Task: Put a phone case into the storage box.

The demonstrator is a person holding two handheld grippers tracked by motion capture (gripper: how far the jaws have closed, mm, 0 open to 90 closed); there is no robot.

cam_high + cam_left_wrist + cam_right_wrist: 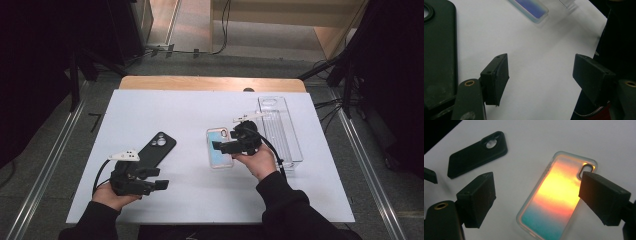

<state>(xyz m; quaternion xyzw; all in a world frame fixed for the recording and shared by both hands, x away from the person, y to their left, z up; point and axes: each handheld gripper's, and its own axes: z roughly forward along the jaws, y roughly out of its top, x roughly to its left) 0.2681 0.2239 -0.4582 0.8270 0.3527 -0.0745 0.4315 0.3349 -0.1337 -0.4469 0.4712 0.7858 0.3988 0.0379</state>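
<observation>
At the near edge of the white table (200,200), the person's left hand (107,196) holds the left gripper (150,186) just this side of the black phone case (156,148), and the gripper's jaws stand wide apart with nothing but bare tabletop between them. In the left gripper view the two black pads (496,78) frame open white surface, with the black phone case lying along that picture's left edge, close beside the left-hand jaw but not between the pads. The black phone case lies flat, back up, its camera cutout at the far end, and it sits on the left half of the table, well apart from the iridescent phone case (220,147). To the right of the black phone case, the right hand (260,161) holds the right gripper (222,146) over the iridescent phone case, jaws also wide and gripping nothing. In the right gripper view the iridescent phone case lies flat on the table beneath and between the spread pads, glowing orange fading to teal, its camera opening partly hidden behind the right-hand pad (602,195); whether that pad touches it cannot be told. Farther right of the black phone case, beyond the iridescent one, a clear plastic tray (292,150) lies lengthwise near the table's right edge. Beyond the table's far wooden edge lies grey floor (200,65) with cables.
</observation>
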